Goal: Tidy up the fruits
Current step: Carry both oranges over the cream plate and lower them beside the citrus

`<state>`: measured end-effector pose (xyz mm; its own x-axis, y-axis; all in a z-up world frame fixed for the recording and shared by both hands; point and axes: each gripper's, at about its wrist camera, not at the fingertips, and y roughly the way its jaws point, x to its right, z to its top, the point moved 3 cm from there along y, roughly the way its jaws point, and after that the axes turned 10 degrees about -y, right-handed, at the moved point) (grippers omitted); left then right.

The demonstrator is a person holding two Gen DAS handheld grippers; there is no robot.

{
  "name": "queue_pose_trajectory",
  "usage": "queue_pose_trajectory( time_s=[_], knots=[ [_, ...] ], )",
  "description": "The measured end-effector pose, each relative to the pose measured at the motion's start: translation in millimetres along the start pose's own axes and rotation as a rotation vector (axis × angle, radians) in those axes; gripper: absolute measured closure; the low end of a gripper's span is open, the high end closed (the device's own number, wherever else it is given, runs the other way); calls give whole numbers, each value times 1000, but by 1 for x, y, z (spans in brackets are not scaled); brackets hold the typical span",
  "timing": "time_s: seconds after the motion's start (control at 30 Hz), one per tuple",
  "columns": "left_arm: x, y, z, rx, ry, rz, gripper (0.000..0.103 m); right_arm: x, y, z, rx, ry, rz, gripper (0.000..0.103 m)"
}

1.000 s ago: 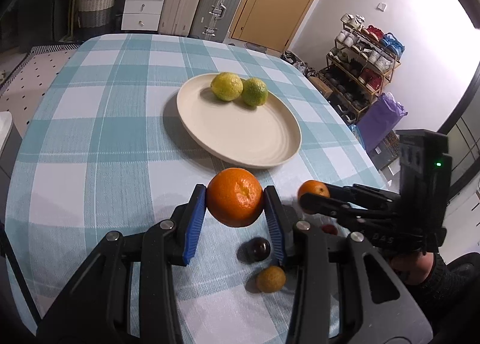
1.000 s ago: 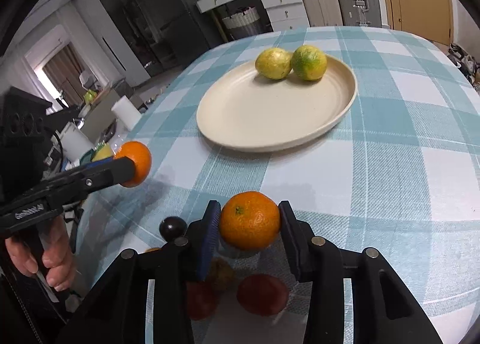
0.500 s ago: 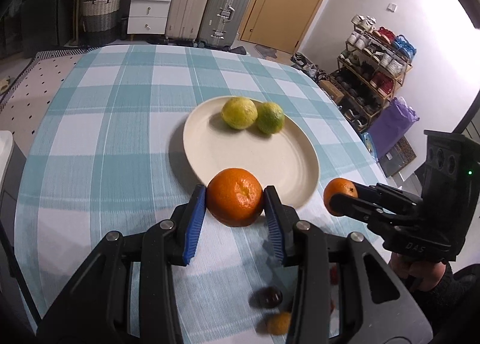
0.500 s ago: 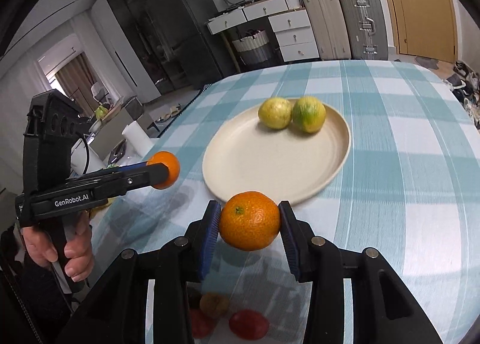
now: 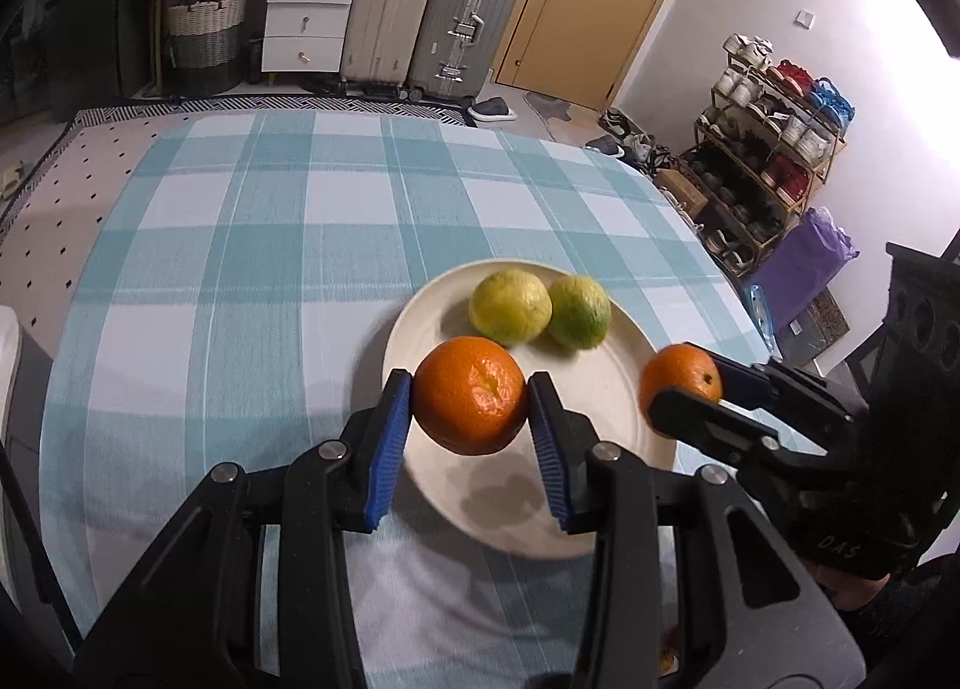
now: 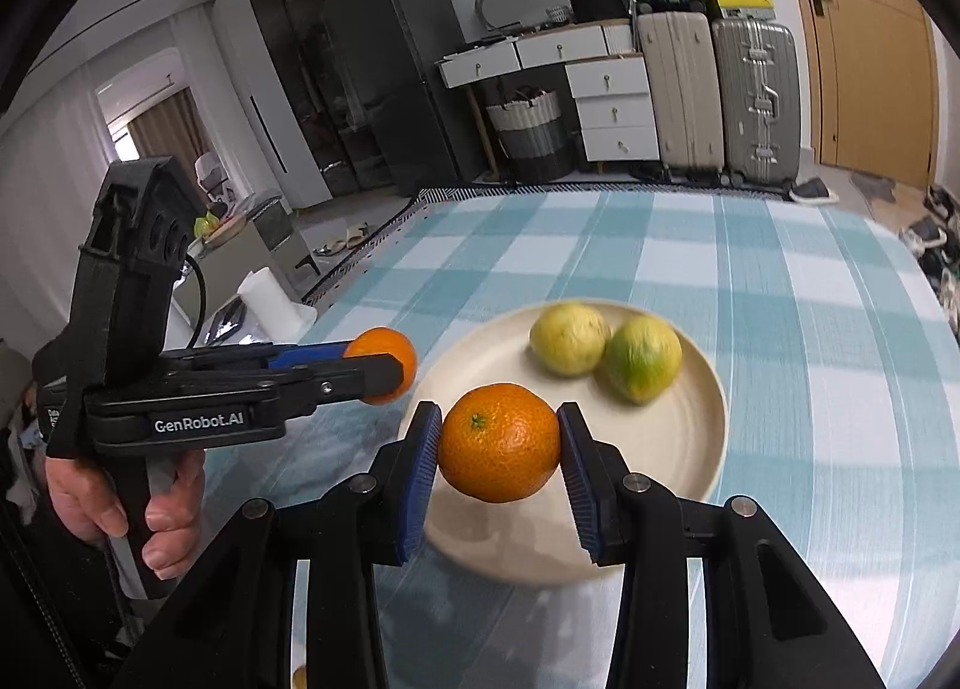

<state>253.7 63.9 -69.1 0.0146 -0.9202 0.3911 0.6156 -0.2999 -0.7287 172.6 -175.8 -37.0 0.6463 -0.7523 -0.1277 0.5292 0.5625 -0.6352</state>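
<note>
My left gripper [image 5: 470,398] is shut on an orange [image 5: 471,395] and holds it above the near part of a cream plate [image 5: 606,395]. My right gripper [image 6: 499,443] is shut on a second orange [image 6: 499,442] above the plate's near left rim [image 6: 690,449]. Each gripper with its orange shows in the other view: the right one [image 5: 681,383] over the plate's right edge, the left one [image 6: 384,356] left of the plate. A yellow citrus [image 5: 510,306] and a greener one [image 5: 579,311] lie side by side at the plate's far side.
The plate rests on a table with a teal and white checked cloth [image 5: 240,245]. A small orange-yellow fruit shows at the lower edge of the right wrist view [image 6: 298,676]. A shoe rack [image 5: 774,149] stands beyond the table's right side, and suitcases [image 5: 420,11] and drawers behind it.
Both grippers have risen and moved forward with their oranges, from over the cloth to above the plate. The small fruits near the table's front have dropped almost out of view.
</note>
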Motion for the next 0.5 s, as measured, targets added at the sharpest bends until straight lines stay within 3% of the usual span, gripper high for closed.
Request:
queue_pose_trajectory(
  time_s=[0.5],
  knots=[
    [-2,59,22,-78,1,16,67,28,59,5,-78,64,-22,63]
  ],
)
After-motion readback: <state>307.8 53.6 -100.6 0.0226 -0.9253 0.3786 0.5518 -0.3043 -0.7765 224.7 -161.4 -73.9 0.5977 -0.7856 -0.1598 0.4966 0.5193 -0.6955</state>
